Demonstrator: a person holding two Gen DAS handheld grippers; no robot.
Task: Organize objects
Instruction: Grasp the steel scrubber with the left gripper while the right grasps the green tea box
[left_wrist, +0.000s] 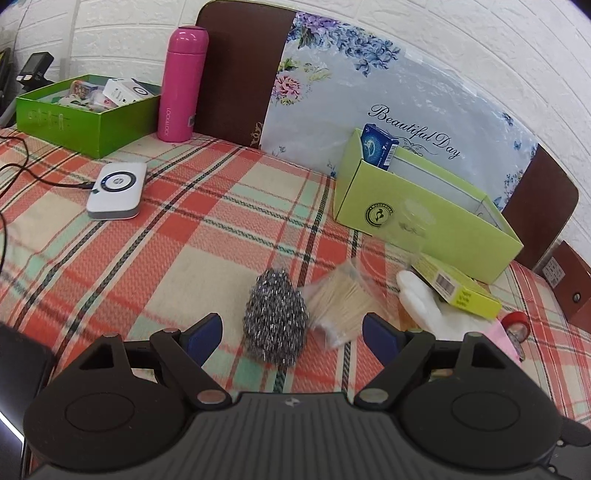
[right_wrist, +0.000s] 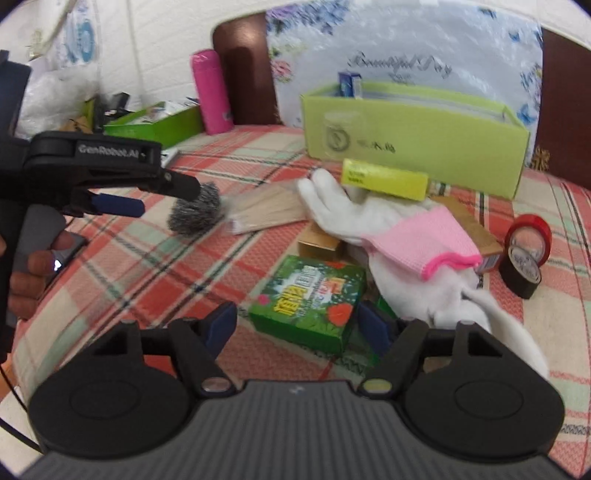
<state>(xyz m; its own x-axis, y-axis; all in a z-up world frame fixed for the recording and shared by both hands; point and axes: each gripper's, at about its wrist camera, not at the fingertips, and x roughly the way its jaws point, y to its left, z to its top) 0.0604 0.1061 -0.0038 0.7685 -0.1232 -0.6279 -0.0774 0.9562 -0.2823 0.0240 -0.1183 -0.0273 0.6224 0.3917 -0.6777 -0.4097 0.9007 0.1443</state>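
The steel-wool scourer (left_wrist: 276, 325) is found on the surface just ahead of the left tongs (left_wrist: 291, 328), centred between their wide-open, empty blue pads, while the right tongs (right_wrist: 297, 326), likewise spread and holding nothing, are poised over the green box (right_wrist: 308, 301).

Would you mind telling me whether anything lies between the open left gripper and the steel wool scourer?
Nothing visible does. The left gripper is open with the grey steel wool scourer lying on the plaid tablecloth right between its blue fingertips. The clear bag of wooden sticks only borders the scourer's right side.
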